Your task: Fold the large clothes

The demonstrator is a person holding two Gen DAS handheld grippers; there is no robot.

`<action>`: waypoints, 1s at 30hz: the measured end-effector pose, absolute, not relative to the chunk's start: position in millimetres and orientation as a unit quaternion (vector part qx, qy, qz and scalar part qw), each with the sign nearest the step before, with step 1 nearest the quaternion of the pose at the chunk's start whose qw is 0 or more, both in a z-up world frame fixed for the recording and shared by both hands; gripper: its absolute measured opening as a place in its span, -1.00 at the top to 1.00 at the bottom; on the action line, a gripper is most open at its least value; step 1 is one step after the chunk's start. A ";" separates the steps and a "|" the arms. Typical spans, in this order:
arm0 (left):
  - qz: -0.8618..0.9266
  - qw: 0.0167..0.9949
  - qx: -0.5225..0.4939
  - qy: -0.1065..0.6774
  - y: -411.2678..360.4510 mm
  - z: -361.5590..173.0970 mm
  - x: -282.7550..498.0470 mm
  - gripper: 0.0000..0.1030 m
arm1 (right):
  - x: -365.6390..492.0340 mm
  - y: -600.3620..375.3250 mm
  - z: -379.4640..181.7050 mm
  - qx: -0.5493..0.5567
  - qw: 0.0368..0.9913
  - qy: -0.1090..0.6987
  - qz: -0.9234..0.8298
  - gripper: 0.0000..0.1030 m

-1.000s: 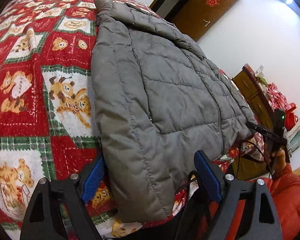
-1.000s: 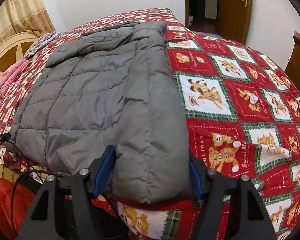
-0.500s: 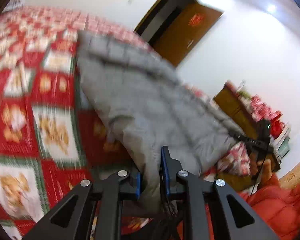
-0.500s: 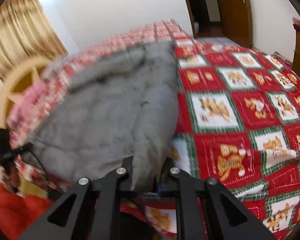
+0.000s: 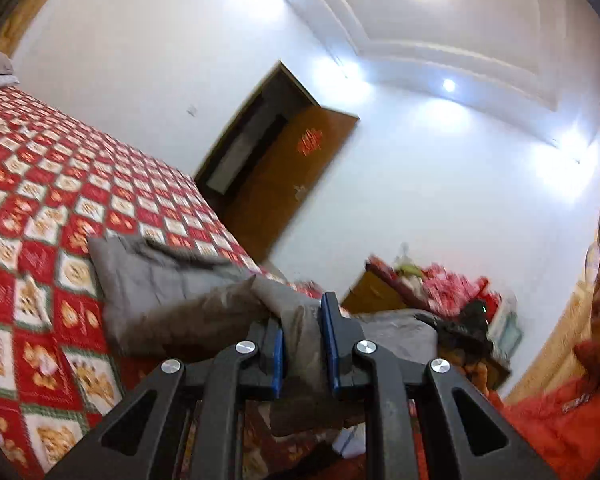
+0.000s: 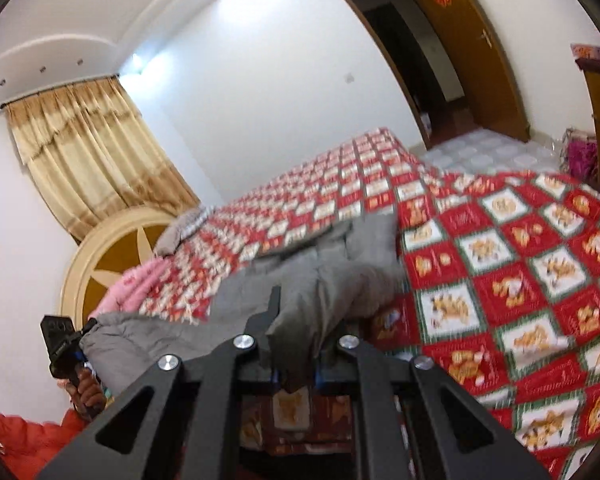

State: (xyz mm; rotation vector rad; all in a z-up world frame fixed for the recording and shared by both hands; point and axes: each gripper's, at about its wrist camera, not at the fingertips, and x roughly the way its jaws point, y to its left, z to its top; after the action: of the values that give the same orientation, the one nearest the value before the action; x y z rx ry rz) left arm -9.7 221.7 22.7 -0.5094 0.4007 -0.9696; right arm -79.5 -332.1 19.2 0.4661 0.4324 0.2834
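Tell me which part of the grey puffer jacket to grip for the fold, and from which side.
Grip the grey puffer jacket at its near hem corners, coming in from the near edge of the bed. The collar lies far up the bed, so the hem is the free edge. The left gripper and right gripper already pinch it there.

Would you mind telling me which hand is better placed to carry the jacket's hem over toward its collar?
Neither clearly: left gripper and right gripper both have jaws shut on the grey jacket hem, lifted off the bedspread, so both should move together.
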 end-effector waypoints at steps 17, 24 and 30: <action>-0.190 0.899 -0.244 0.310 161.7 -18.6 282.8 0.68 | 235.6 -324.9 22.9 0.174 0.945 0.278 0.019 0.74; -0.112 0.869 -0.256 0.409 143.9 -108.2 369.6 0.67 | 332.7 -304.3 -83.5 0.119 0.931 0.339 -0.068 0.65; -0.145 0.801 -0.381 0.438 165.1 -170.1 384.7 0.64 | 345.9 -305.7 -126.5 0.130 0.931 0.331 -0.084 0.56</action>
State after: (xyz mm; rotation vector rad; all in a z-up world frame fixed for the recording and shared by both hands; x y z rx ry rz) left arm 384.7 165.1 -170.1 -0.8162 0.9391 -0.3116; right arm 345.9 -305.7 -126.5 0.2662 0.6783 -0.1728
